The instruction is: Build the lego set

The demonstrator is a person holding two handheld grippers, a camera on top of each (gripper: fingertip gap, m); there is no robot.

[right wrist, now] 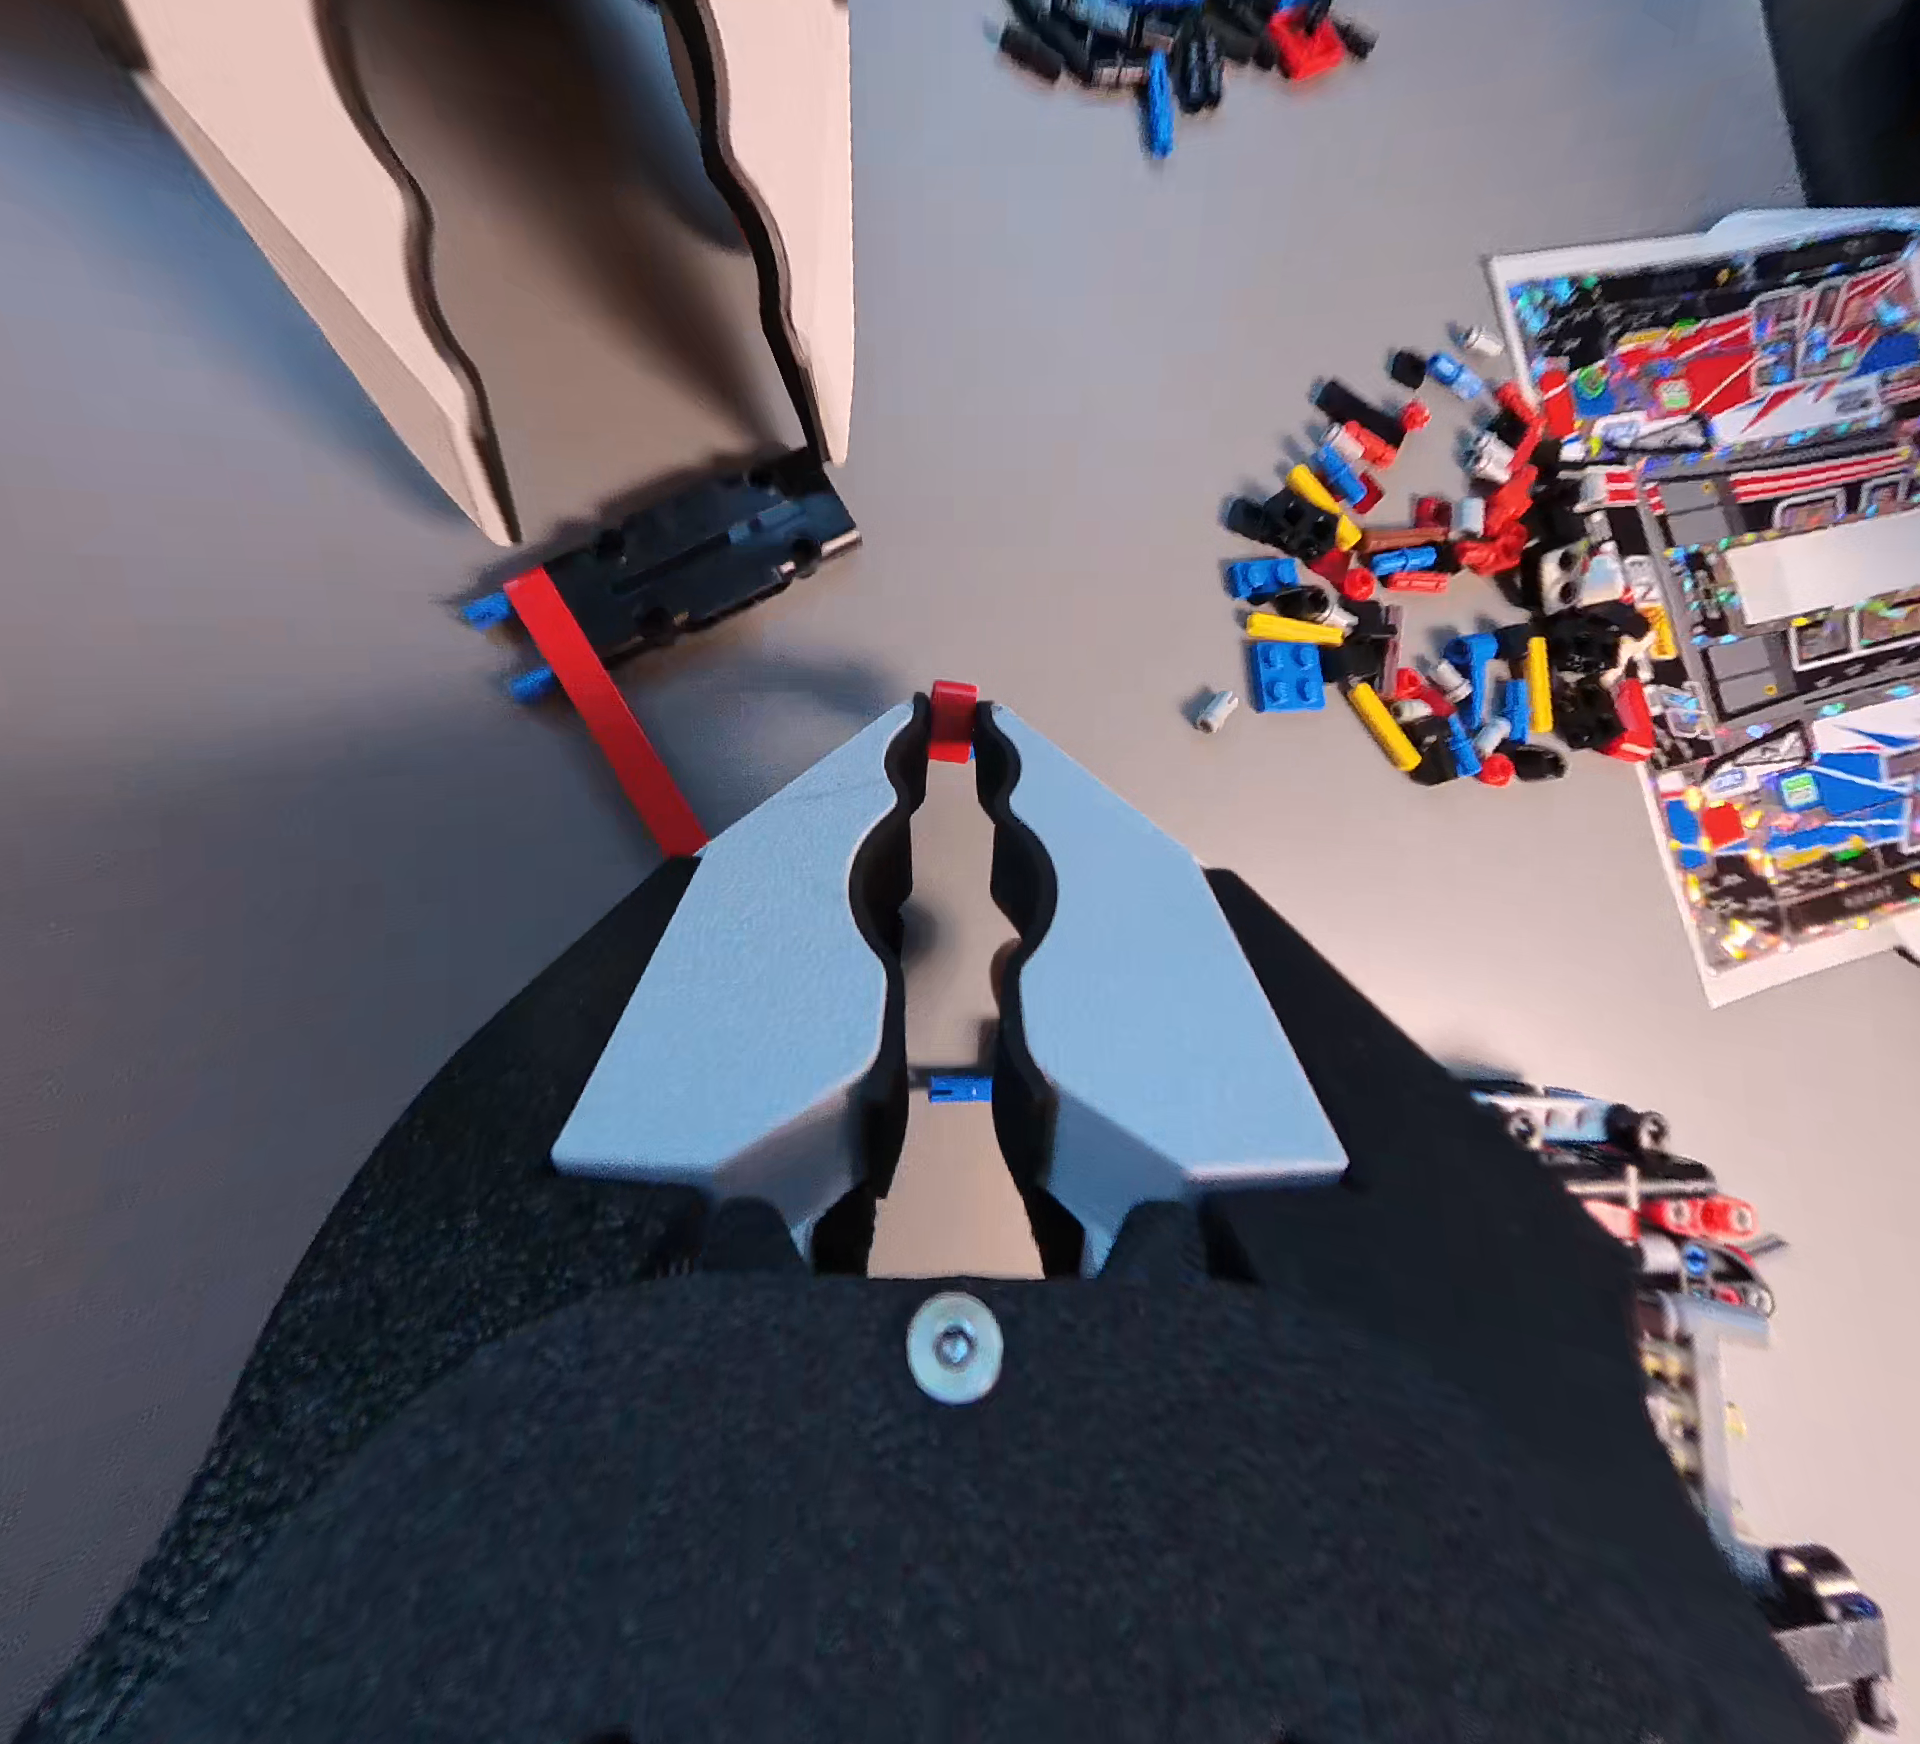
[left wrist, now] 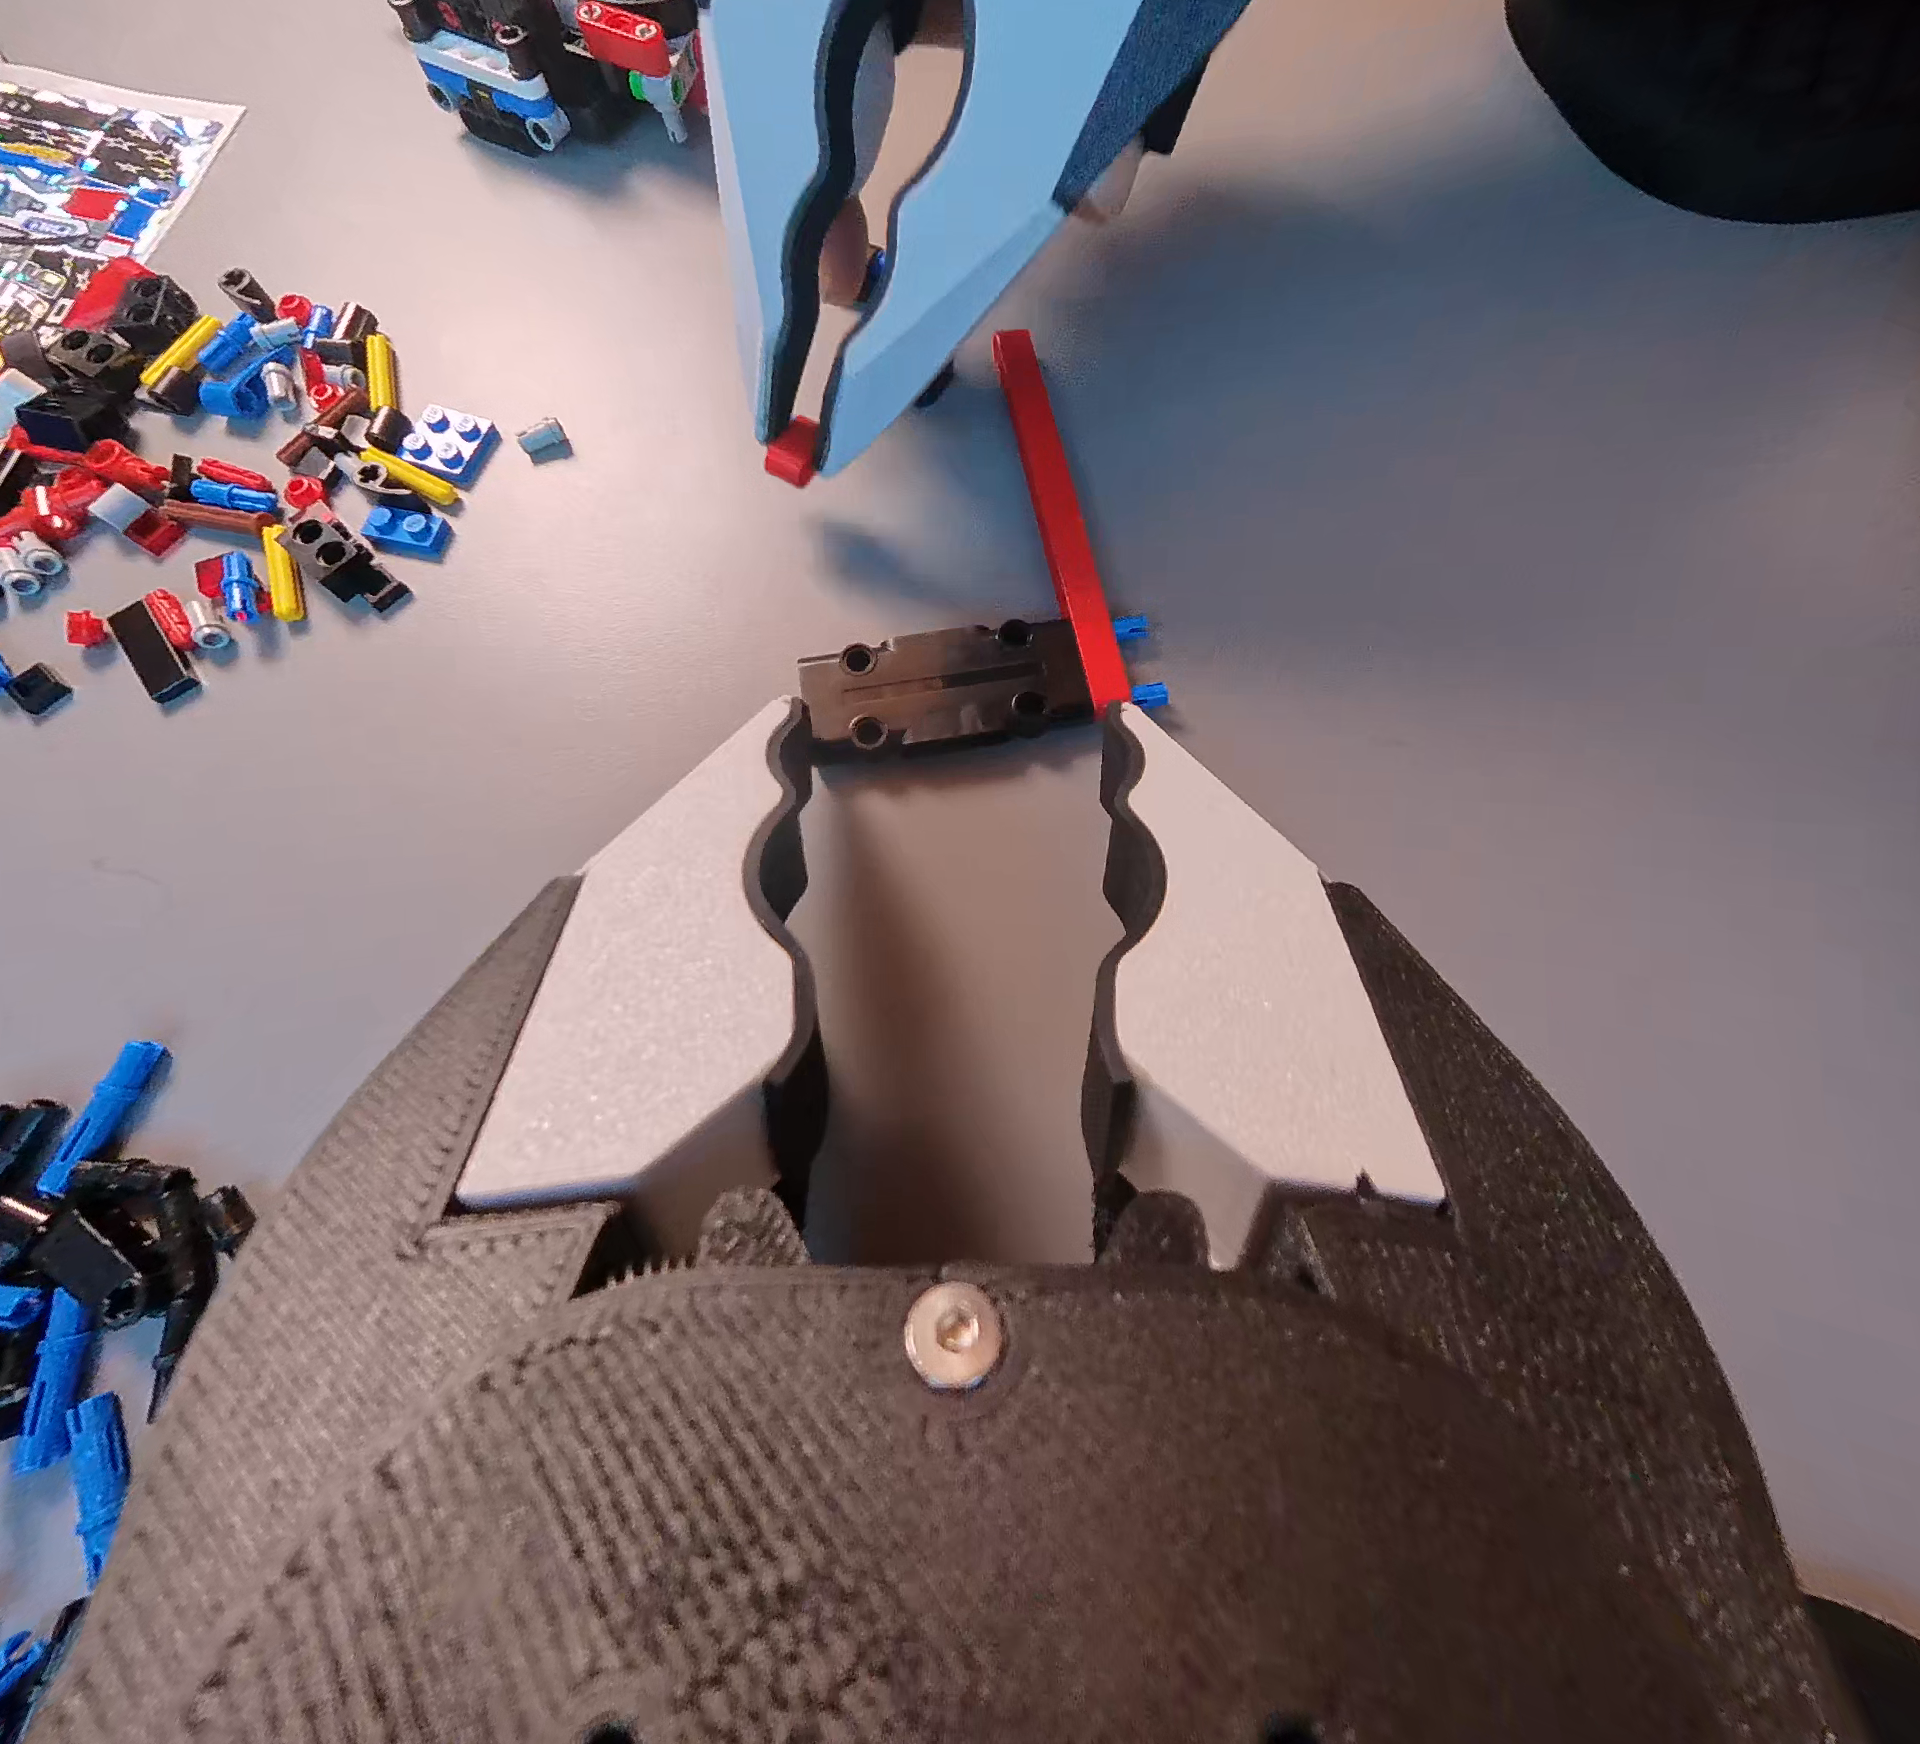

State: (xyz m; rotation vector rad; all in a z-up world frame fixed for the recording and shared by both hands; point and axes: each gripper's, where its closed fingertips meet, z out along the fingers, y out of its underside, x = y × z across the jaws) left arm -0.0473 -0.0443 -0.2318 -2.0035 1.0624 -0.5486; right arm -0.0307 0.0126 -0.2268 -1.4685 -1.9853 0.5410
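A black Lego block (left wrist: 935,686) lies on the grey table (left wrist: 1455,551), with a long red beam (left wrist: 1055,510) and two blue pins (left wrist: 1138,655) at its right end. My left gripper (left wrist: 951,718) has its jaws wide, one fingertip against each end of the block; it also shows in the right wrist view (right wrist: 665,499) over the block (right wrist: 707,562). My right gripper (right wrist: 951,712) is shut on a small red piece (right wrist: 951,718) and hovers a little beyond the block; the left wrist view shows it (left wrist: 805,447) with the piece (left wrist: 793,460). A blue pin (right wrist: 956,1086) shows between its fingers.
A pile of loose coloured pieces (left wrist: 208,468) and a sticker sheet (left wrist: 83,188) lie at the left. A part-built model (left wrist: 540,1) stands at the back left. A heap of blue and black pins (left wrist: 73,1258) lies at the near left. A dark sleeve (left wrist: 1714,63) is at the back right. About 7 centimeters separates my left fingertips from my right.
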